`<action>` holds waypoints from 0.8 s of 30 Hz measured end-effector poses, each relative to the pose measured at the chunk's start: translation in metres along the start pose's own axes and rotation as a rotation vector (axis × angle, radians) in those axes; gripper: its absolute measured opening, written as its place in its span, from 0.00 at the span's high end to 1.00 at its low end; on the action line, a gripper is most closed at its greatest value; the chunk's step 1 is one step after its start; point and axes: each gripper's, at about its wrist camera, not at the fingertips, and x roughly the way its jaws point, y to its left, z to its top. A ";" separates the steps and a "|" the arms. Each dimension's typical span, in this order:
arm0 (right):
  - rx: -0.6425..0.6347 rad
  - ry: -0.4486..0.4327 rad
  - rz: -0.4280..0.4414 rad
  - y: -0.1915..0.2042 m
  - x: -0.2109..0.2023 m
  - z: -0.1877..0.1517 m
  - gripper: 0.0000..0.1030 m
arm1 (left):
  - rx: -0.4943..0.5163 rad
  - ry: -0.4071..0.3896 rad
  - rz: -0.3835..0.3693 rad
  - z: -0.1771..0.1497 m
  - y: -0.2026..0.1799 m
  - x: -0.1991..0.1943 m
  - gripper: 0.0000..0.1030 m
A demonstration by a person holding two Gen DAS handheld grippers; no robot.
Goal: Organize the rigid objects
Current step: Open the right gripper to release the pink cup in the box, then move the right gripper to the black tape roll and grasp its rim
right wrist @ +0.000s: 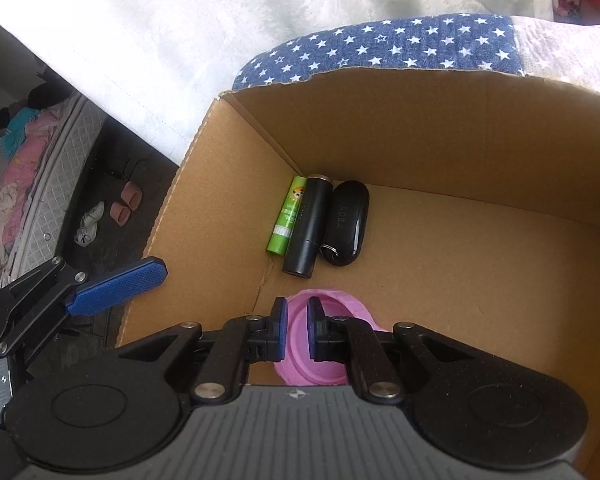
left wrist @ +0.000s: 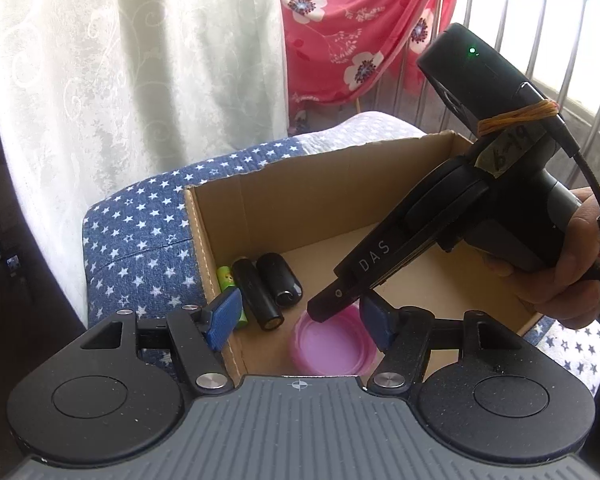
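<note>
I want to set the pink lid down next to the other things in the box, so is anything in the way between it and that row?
Nothing visible. The right gripper pinches the pink lid's rim low inside the cardboard box. Bare box floor lies between it and the row of green tube, black tube and key fob.

A counter (right wrist: 380,52) covered in blue cloth with white stars, and a pale quilted patch at its far end, carries a cardboard box (right wrist: 420,120). The box sits directly on the cloth, open at the top, its upper edge torn and uneven. The starred cloth shows on both sides of the box in the left wrist view.
</note>
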 end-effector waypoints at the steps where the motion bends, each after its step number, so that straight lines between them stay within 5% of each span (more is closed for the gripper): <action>1: 0.001 -0.014 0.006 0.000 -0.007 -0.002 0.88 | -0.006 -0.009 -0.002 0.000 0.000 -0.004 0.36; 11: 0.017 -0.198 0.084 0.010 -0.094 -0.053 0.88 | -0.045 -0.151 -0.023 -0.015 -0.009 -0.067 0.35; 20: 0.020 -0.438 0.163 0.012 -0.167 -0.149 0.87 | -0.058 -0.238 -0.130 -0.064 -0.031 -0.123 0.33; 22: 0.030 -0.468 0.154 0.008 -0.166 -0.171 0.85 | -0.045 -0.226 -0.161 -0.079 -0.041 -0.124 0.33; 24: 0.059 -0.473 0.130 0.001 -0.156 -0.192 0.73 | -0.046 -0.201 -0.190 -0.092 -0.051 -0.117 0.31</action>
